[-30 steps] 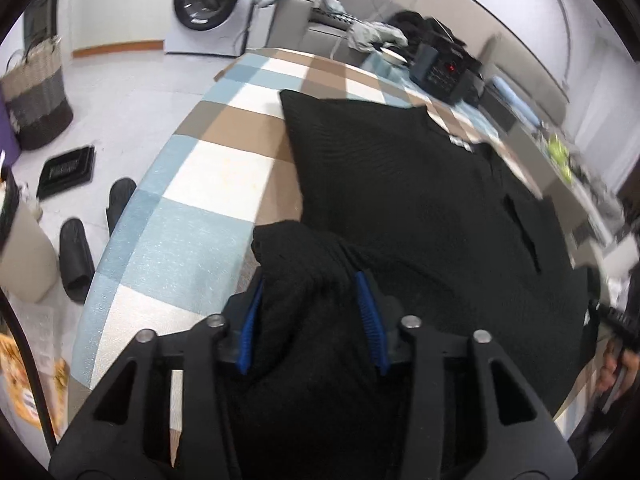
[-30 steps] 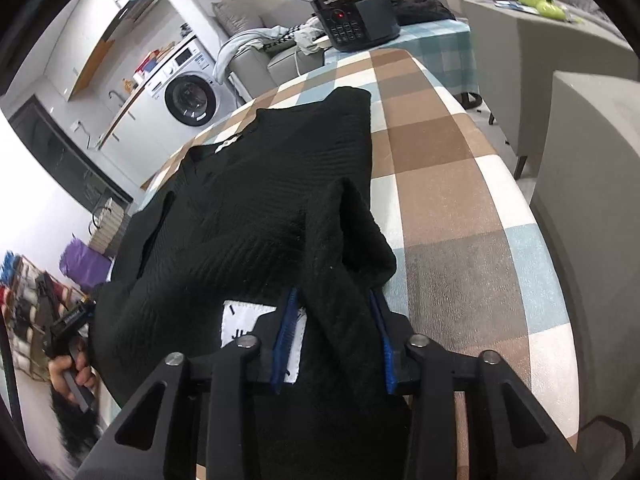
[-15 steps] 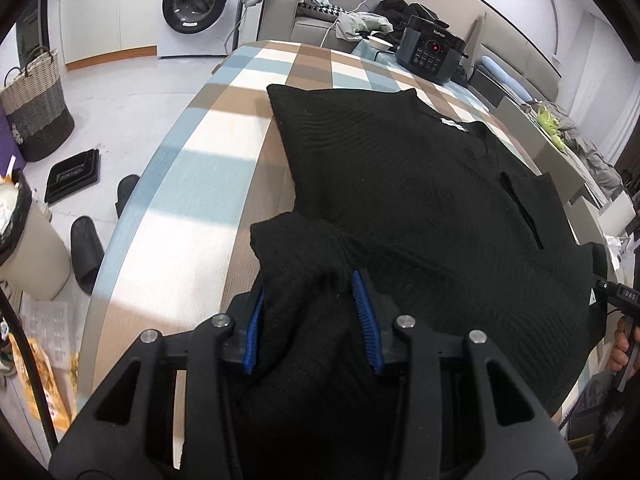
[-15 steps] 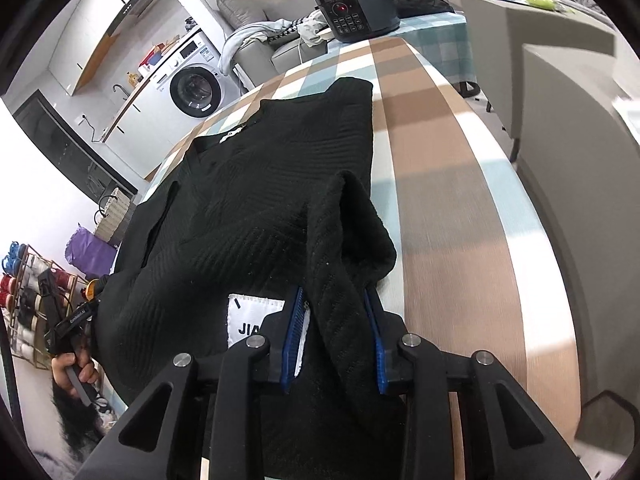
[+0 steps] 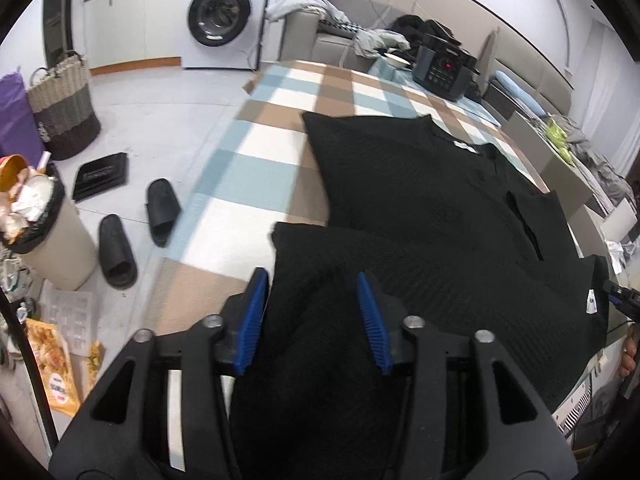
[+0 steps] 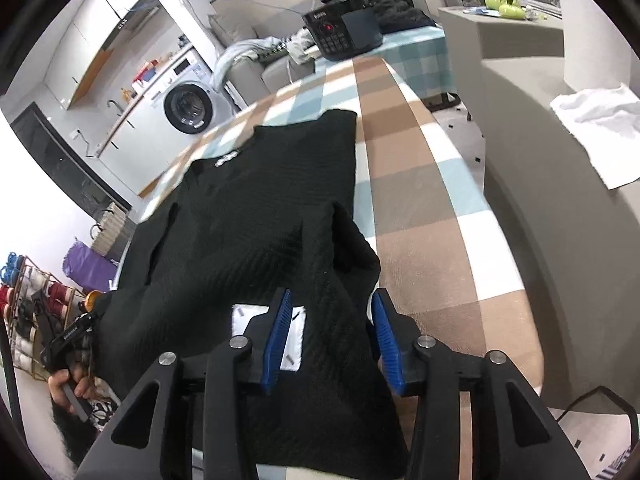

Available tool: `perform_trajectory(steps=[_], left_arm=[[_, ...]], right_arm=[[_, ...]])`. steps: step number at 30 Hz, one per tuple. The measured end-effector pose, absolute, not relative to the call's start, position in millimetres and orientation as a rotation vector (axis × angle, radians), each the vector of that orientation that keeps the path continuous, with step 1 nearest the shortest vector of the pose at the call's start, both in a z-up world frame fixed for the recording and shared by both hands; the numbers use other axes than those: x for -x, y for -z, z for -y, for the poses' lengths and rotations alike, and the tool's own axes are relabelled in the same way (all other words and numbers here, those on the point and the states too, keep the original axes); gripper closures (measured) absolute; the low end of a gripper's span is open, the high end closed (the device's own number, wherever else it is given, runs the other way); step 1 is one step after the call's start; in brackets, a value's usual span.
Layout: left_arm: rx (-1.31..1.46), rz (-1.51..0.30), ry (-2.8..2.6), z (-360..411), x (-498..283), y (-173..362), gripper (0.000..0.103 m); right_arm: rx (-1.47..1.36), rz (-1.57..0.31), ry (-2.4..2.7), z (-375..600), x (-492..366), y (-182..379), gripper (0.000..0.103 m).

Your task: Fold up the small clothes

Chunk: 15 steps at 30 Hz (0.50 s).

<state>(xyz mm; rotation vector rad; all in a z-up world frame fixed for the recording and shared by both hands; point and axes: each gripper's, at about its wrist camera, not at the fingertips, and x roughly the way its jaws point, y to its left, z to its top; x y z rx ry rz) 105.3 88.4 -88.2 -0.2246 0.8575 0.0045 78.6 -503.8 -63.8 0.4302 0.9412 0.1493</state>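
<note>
While the black ribbed knit sweater (image 5: 420, 200) lies spread across the blue, brown and white checked tabletop (image 5: 256, 168), both hems are bunched up near the front edge. Far left on the floor there's a cream trash bin (image 5: 44, 236) stuffed with paper, a pair of black slides (image 5: 136, 228) and a woven laundry basket (image 5: 64, 108), with a white washing machine (image 5: 224, 16) behind. The left hand-held gripper (image 5: 312, 316) has its blue pads on either side of a fold of the sweater, jaws opening, and the fabric looks loose between them. Over on the right, the right hand-held gripper (image 6: 332, 336) is doing the same: jaws opening with a raised ridge of sweater between them, a white label (image 6: 290, 338) peeking out beside it. A black multicooker (image 6: 344, 32) sits at the far end.
</note>
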Motion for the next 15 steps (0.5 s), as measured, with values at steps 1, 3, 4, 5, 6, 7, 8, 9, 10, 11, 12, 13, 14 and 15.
perform_trajectory(steps=[1, 3, 4, 5, 6, 7, 8, 9, 10, 11, 12, 13, 14, 15], left_arm=[[0.227, -0.852, -0.016, -91.2, -100.2, 85.9, 0.045], [0.238, -0.847, -0.037, -99.4, -87.9, 81.7, 0.035], [0.242, -0.849, -0.046, -102.6, -83.0, 80.6, 0.026], [0.248, -0.851, -0.058, -105.9, -76.1, 79.7, 0.021], [0.254, -0.848, -0.069, -108.8, -69.6, 79.5, 0.018], [0.261, -0.843, -0.071, -111.4, -62.3, 79.2, 0.018], [0.266, -0.846, -0.068, -113.7, -55.2, 80.2, 0.018], [0.269, -0.854, -0.068, -115.0, -48.1, 82.3, 0.017], [0.272, -0.865, -0.073, -116.6, -43.3, 84.6, 0.017], [0.276, -0.873, -0.079, -117.6, -39.1, 87.5, 0.017], [0.281, -0.879, -0.083, -118.8, -35.7, 90.1, 0.017], [0.291, -0.885, -0.084, -120.2, -32.0, 92.9, 0.017], [0.3, -0.891, -0.083, -120.6, -29.6, 96.0, 0.017], [0.306, -0.896, -0.081, -120.5, -27.9, 98.2, 0.017]], right_arm=[[-0.427, -0.94, -0.147, 505.1, -75.4, 62.2, 0.055], [-0.426, -0.938, -0.144, 506.7, -67.0, 59.4, 0.045], [-0.43, -0.936, -0.147, 507.7, -62.5, 58.9, 0.044], [-0.433, -0.932, -0.152, 508.4, -58.1, 58.3, 0.044], [-0.436, -0.931, -0.156, 509.0, -53.2, 58.3, 0.042], [-0.437, -0.931, -0.158, 509.6, -50.4, 58.3, 0.039], [-0.438, -0.931, -0.163, 509.4, -46.9, 58.1, 0.037], [-0.442, -0.928, -0.173, 508.9, -43.2, 57.9, 0.035], [-0.443, -0.928, -0.178, 508.6, -41.8, 58.0, 0.034], [-0.445, -0.928, -0.186, 507.7, -40.6, 58.1, 0.034], [-0.445, -0.932, -0.193, 506.2, -39.7, 58.4, 0.032], [-0.447, -0.935, -0.197, 505.3, -40.9, 59.1, 0.03], [-0.449, -0.938, -0.205, 504.3, -41.7, 59.8, 0.029], [-0.449, -0.942, -0.212, 502.8, -41.5, 60.7, 0.029]])
